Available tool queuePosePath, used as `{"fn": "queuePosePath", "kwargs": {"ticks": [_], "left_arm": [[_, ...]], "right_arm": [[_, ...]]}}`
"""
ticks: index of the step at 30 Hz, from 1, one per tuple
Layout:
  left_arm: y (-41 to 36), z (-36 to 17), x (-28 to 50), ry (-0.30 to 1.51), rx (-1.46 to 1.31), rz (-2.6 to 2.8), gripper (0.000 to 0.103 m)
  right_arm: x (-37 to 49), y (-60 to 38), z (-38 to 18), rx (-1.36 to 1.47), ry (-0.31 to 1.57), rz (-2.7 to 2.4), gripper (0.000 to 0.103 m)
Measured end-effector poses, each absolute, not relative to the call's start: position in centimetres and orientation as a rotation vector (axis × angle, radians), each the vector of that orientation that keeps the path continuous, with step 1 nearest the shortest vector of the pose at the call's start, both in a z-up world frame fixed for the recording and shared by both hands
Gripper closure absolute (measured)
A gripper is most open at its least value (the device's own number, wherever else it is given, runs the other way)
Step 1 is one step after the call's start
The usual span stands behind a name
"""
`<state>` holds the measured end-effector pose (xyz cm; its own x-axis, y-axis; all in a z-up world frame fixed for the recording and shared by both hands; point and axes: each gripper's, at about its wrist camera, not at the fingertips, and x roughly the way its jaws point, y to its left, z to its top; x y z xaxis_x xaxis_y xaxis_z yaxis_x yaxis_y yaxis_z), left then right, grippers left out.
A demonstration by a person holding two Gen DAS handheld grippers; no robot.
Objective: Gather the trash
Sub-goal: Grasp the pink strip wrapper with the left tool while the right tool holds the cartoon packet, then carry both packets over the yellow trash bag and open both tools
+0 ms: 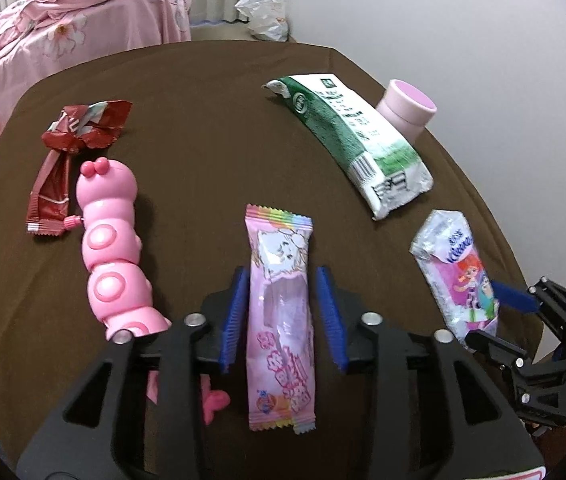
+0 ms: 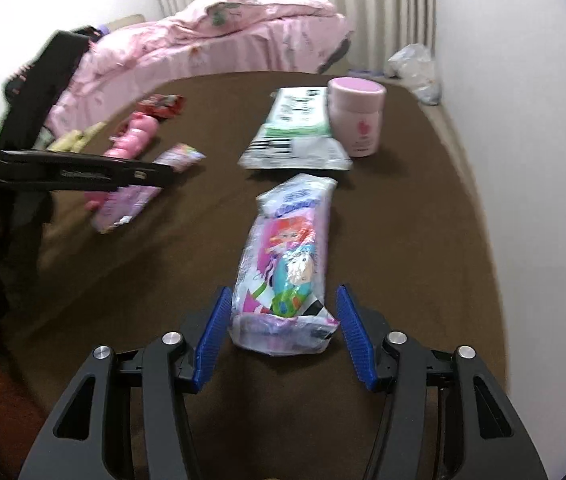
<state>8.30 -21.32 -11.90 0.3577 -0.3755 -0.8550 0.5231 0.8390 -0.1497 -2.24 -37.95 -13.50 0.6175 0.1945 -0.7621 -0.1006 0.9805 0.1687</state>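
Observation:
A pink candy wrapper [image 1: 281,312] lies on the brown table [image 1: 211,128], between the blue pads of my open left gripper [image 1: 281,280]; the pads stand apart from it on both sides. A cartoon-printed tissue pack [image 2: 287,264] lies between the pads of my open right gripper [image 2: 283,300], not squeezed. The same pack shows in the left wrist view [image 1: 457,268] with the right gripper beside it [image 1: 511,300]. A green-and-white wrapper [image 1: 351,140] and a red wrapper [image 1: 71,152] also lie on the table.
A pink caterpillar toy [image 1: 113,252] lies left of the candy wrapper. A pink jar [image 2: 357,118] stands at the table's far right, by the green wrapper [image 2: 297,132]. A pink bed [image 2: 219,40] and a white plastic bag [image 1: 265,12] are beyond the table.

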Motion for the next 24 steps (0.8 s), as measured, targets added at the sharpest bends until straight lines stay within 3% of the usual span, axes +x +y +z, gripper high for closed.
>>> {"fn": "queuePosePath", "kwargs": {"ticks": [1,4,10,12,14,17,24], "left_arm": [[-21.4,-12.0,8.4,1.057,0.164,-0.59,0.061],[-21.5,-11.9,8.0,1.073,0.176,-0.605,0.055],[-20.6,-11.8,6.6,1.087,0.195,-0.625,0.054],[-20.5,-11.9,6.1,1.07,0.216,-0.602,0.064],[-20.4,-11.9,6.0,1.056,0.235,-0.571,0.087],[-20.1,-11.6,6.1,1.062,0.189,-0.587,0.092],[-19.8,-9.0,4.9,0.961,0.202,-0.598,0.092]], "right_arm": [[-2.3,-37.9,-13.4,0.131,0.89,0.189,0.082],[-2.5,-38.2,-13.0,0.131,0.858,0.159,0.088],[-2.4,-38.9,-11.9,0.169,0.808,0.153,0.089],[-2.3,-38.9,-11.8,0.174,0.799,0.152,0.089],[-2.3,-38.8,-11.7,0.178,0.795,0.156,0.089],[-2.4,-38.6,-11.4,0.172,0.782,0.16,0.089],[-2.7,-38.9,-9.8,0.167,0.735,0.142,0.089]]}}
